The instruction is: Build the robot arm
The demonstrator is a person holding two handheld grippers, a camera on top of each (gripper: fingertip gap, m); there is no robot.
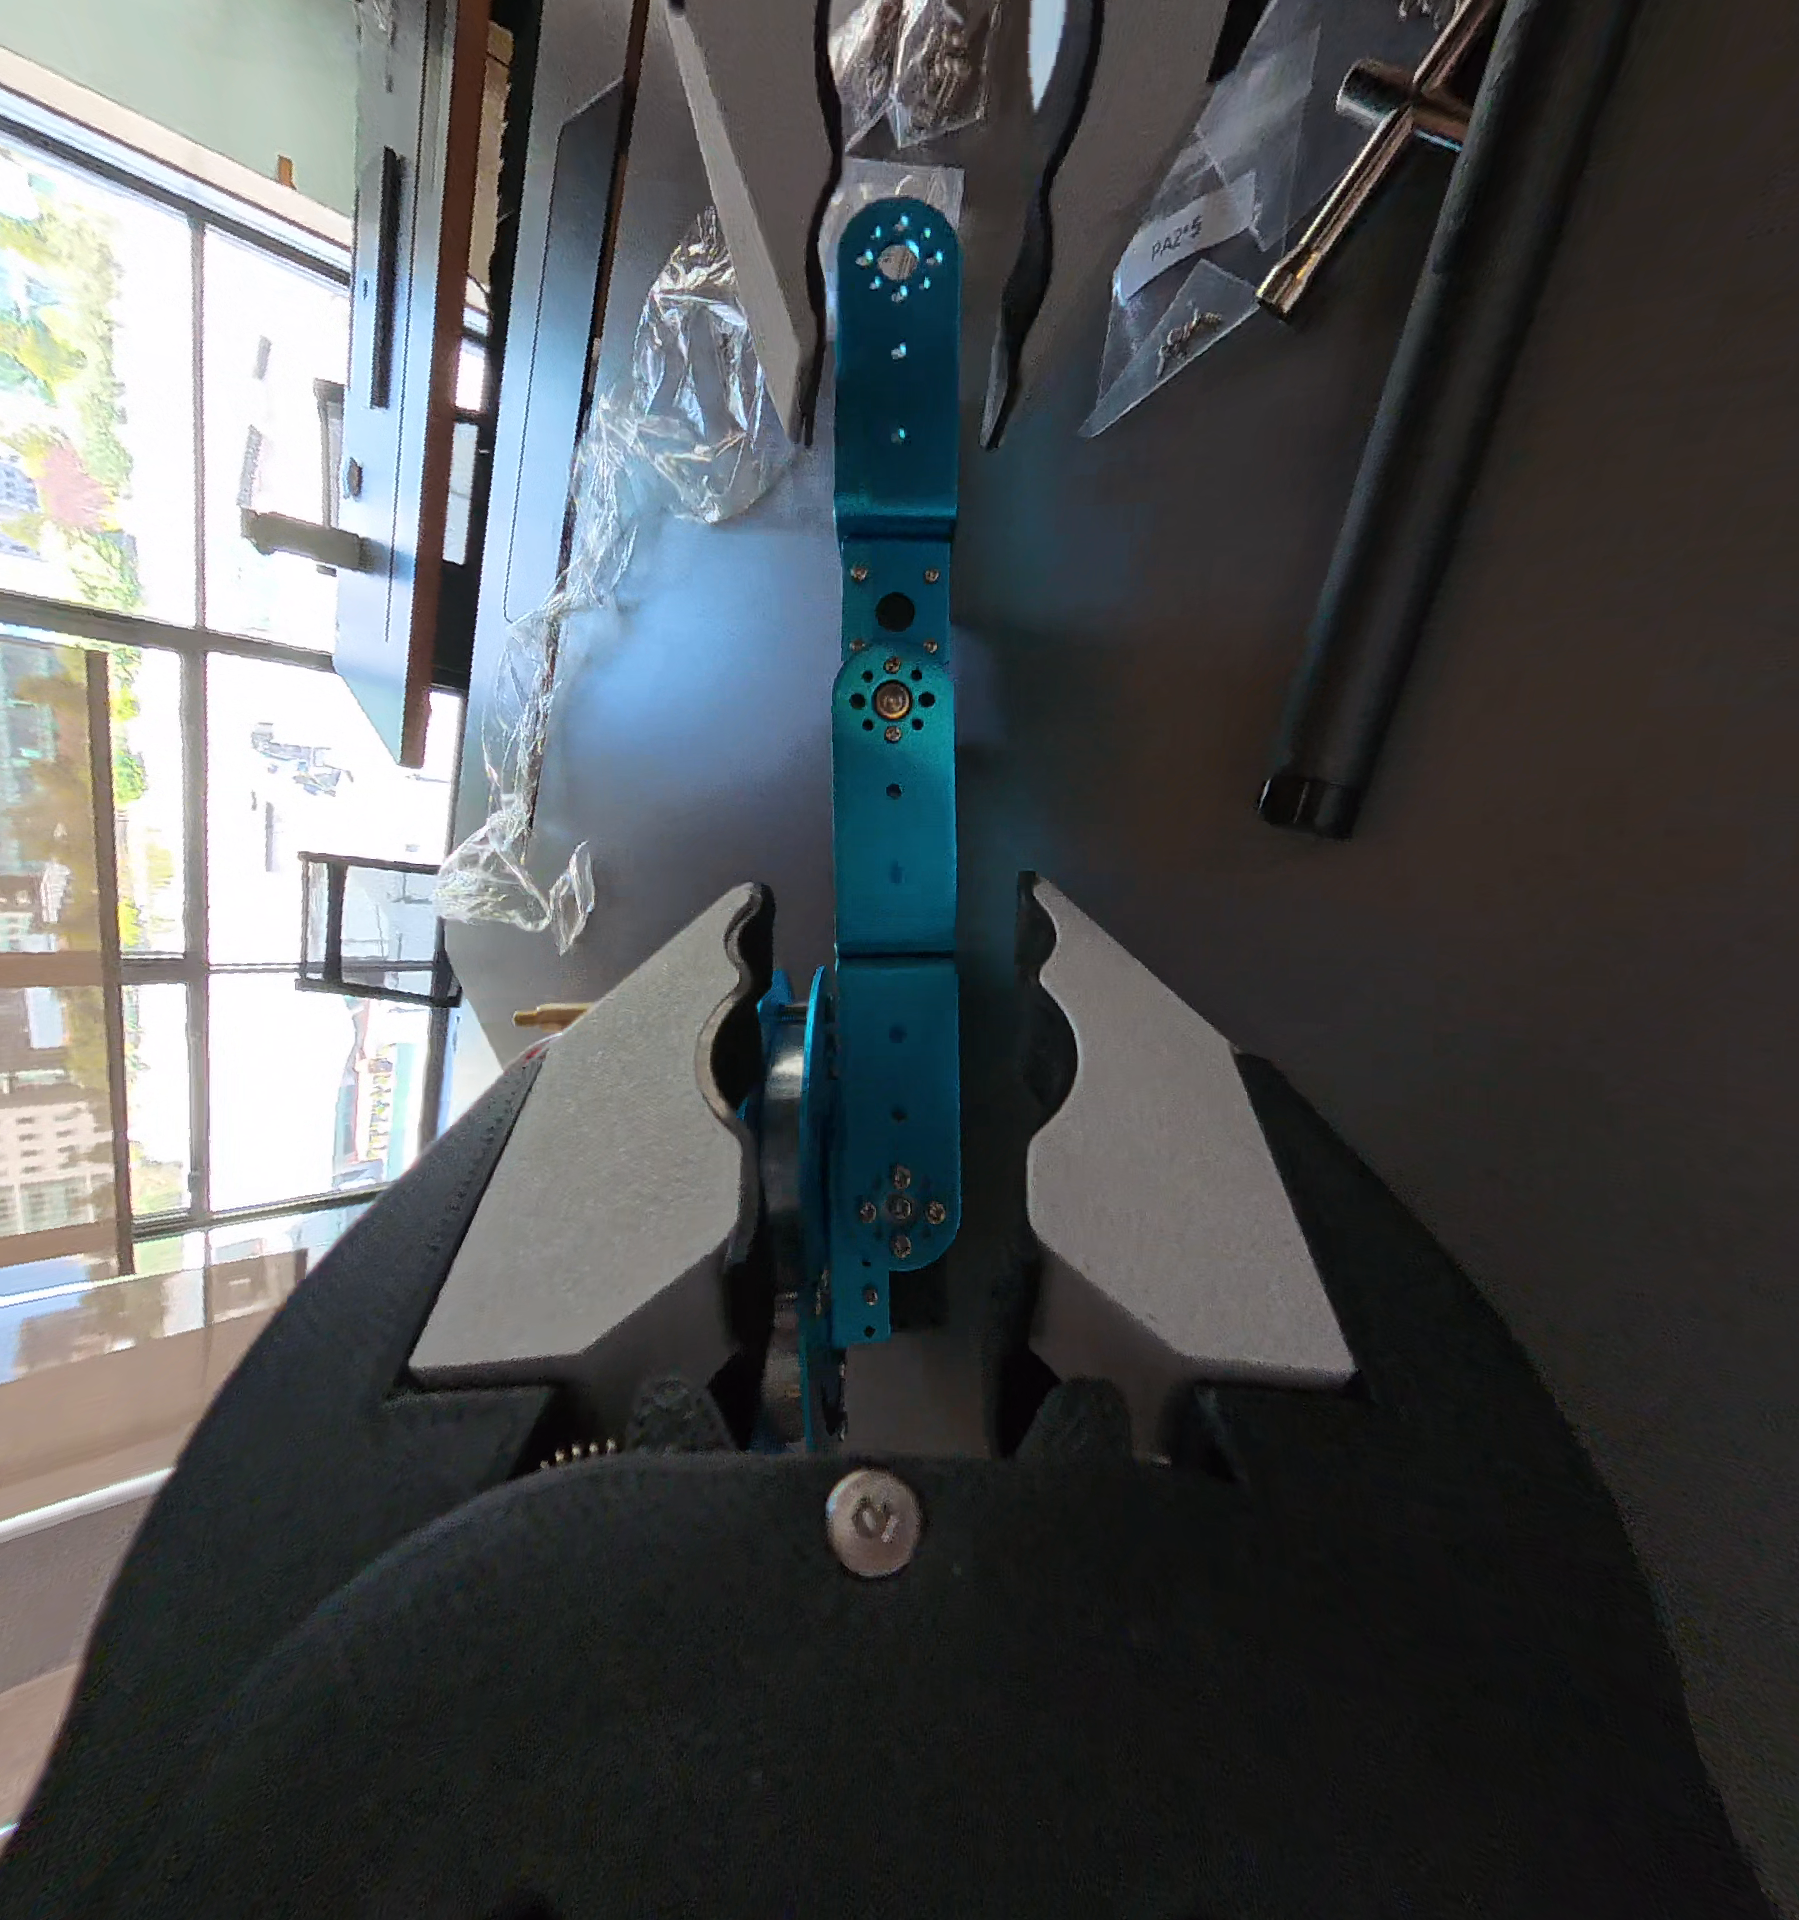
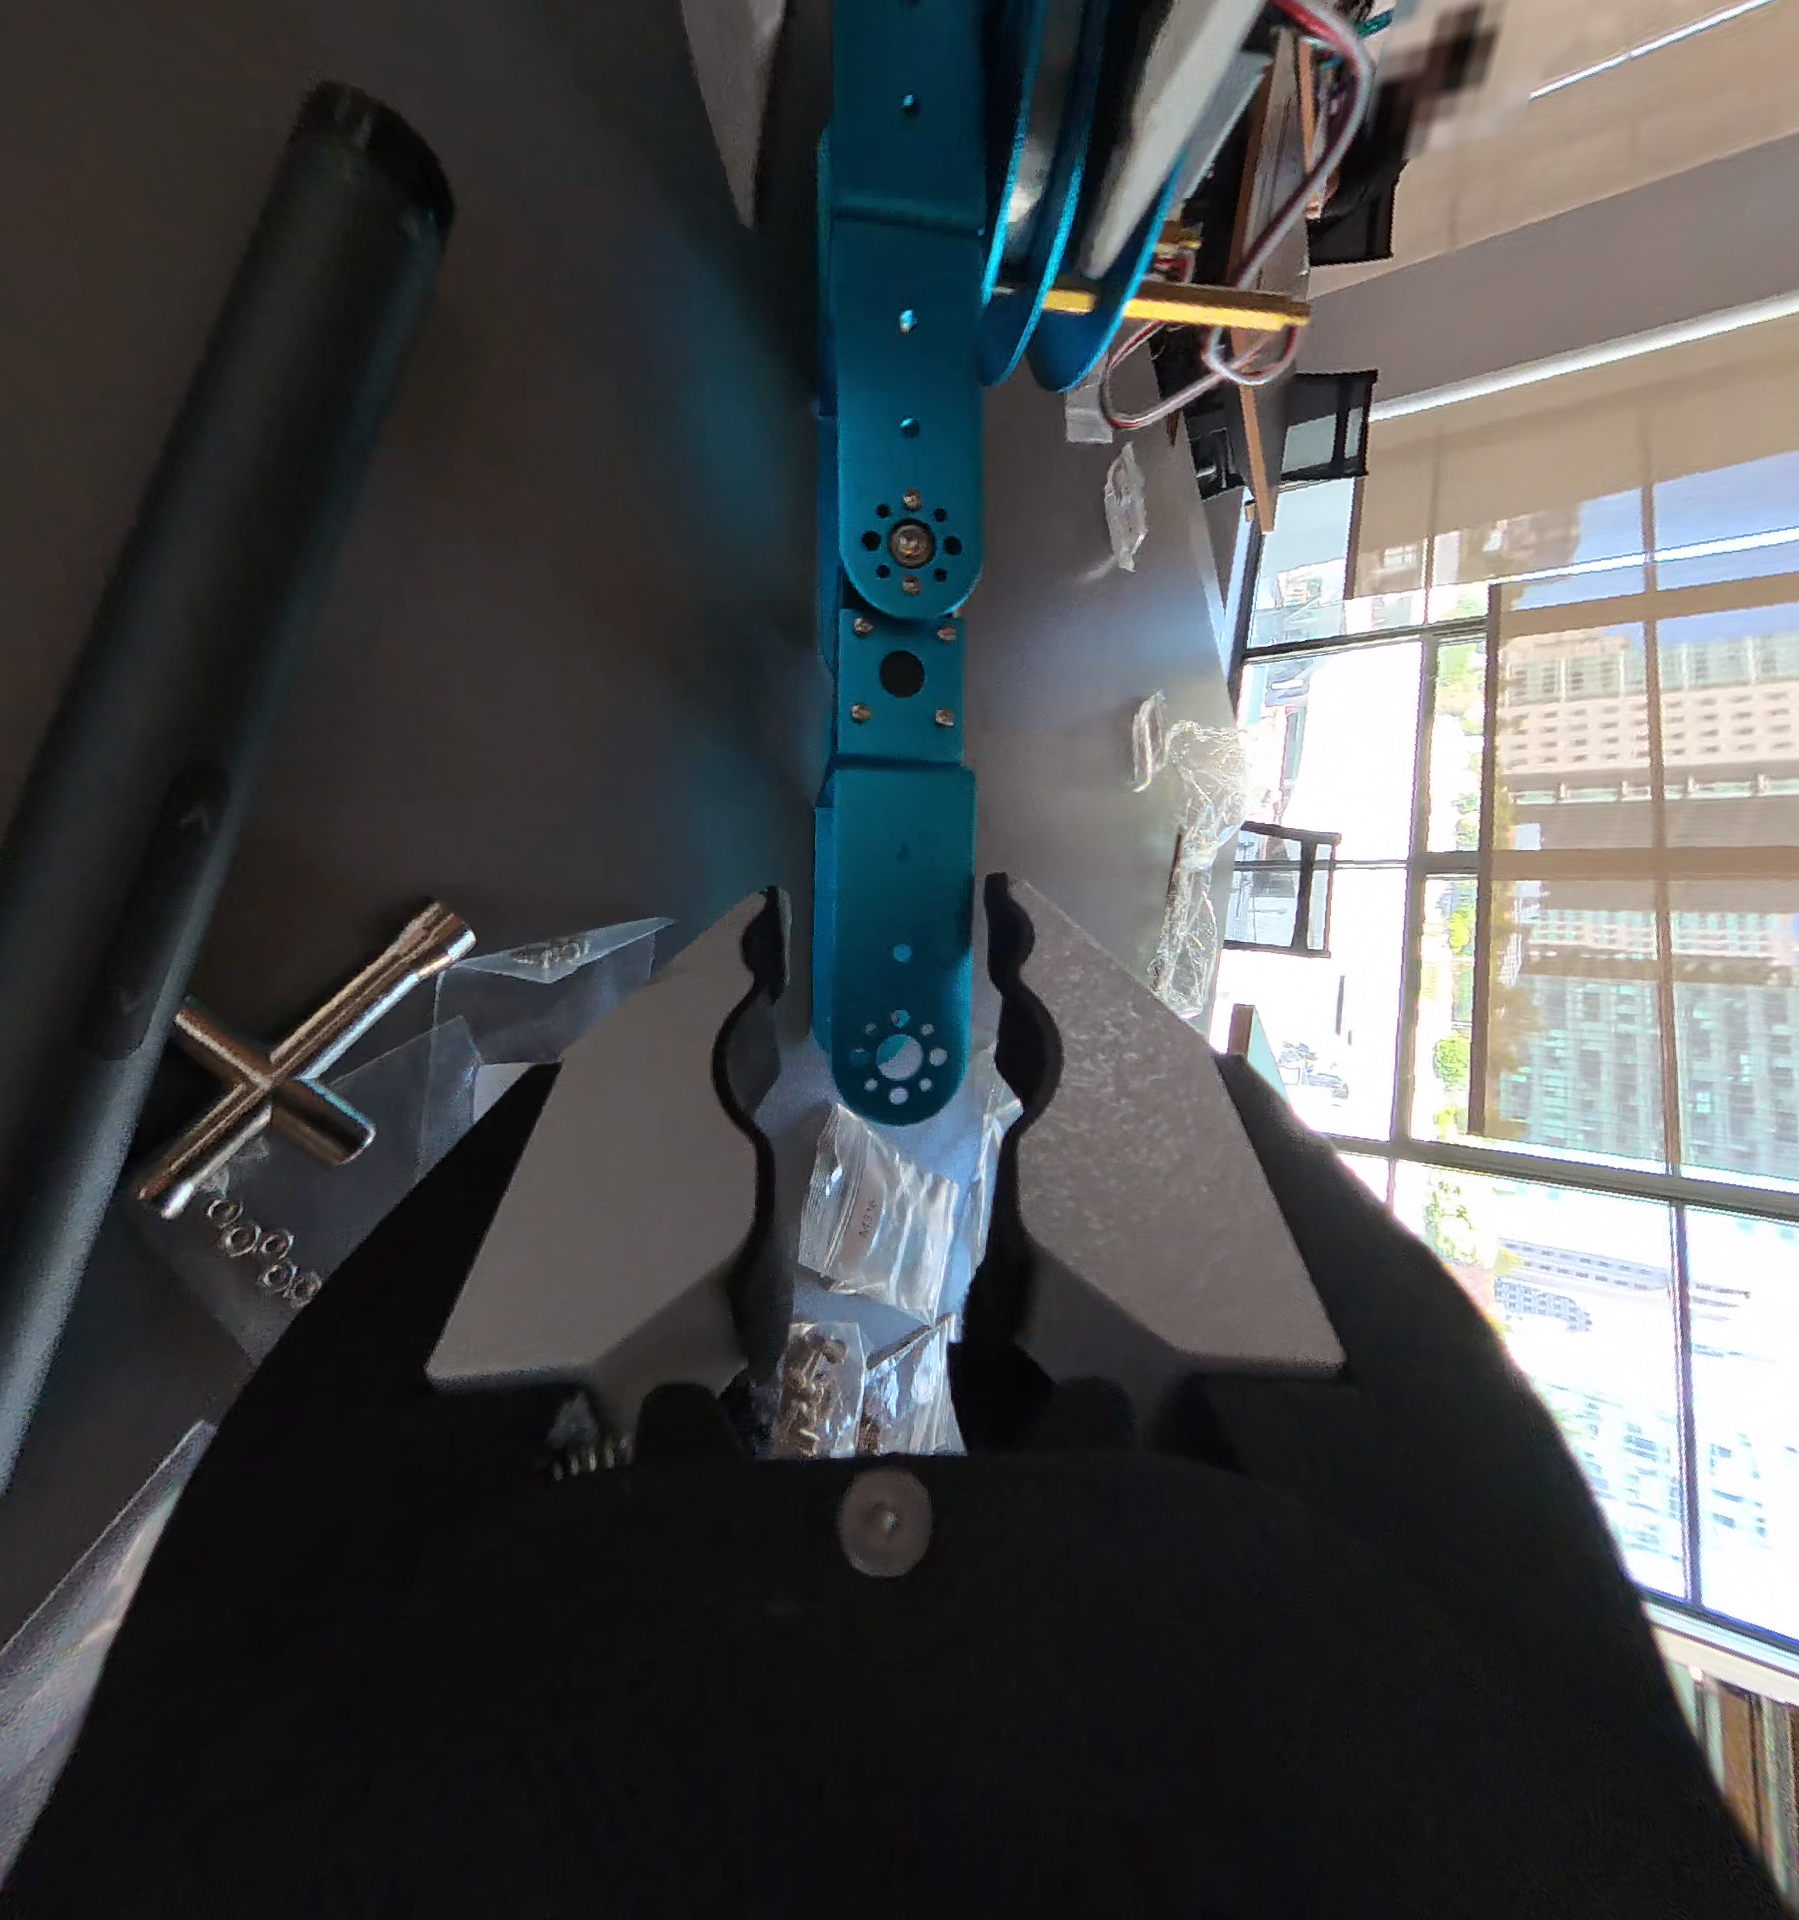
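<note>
Metalwork fills both views: a long blue bracket arm [image 1: 897, 727], built of jointed plates with screw holes, lies stretched along a dark grey worktop [image 1: 1497, 1039].

In the left wrist view, the left tool [image 1: 895, 904] has its two grey fingers [image 1: 625, 1122] spread to either side of the arm's near end. There a blue disc base [image 1: 796, 1091] sits against the left finger; whether the fingers actually press the arm is hard to tell, and a clear gap shows on the right side. The arm's far end, a rounded plate with a ring of holes, lies between the tips of the other tool seen farther off.

In the right wrist view, the right tool [image 2: 884, 899] has its fingers [image 2: 1113, 1122] close on both sides of that rounded end [image 2: 900, 1060], the tips at or touching its edges. Small clear bags of screws [image 2: 864, 1205] lie on the worktop between the fingers, just beneath the plate.

A silver cross-shaped wrench [image 2: 271, 1070] rests on a clear bag beside a long dark tube [image 2: 178, 727], to the left in this view. Crumpled clear plastic wrap [image 1: 656, 416] lies near the worktop's edge, towards large windows [image 2: 1601, 935]. Red and white wires [image 2: 1279, 260] and a brass post [image 2: 1186, 307] stand at the arm's base.
</note>
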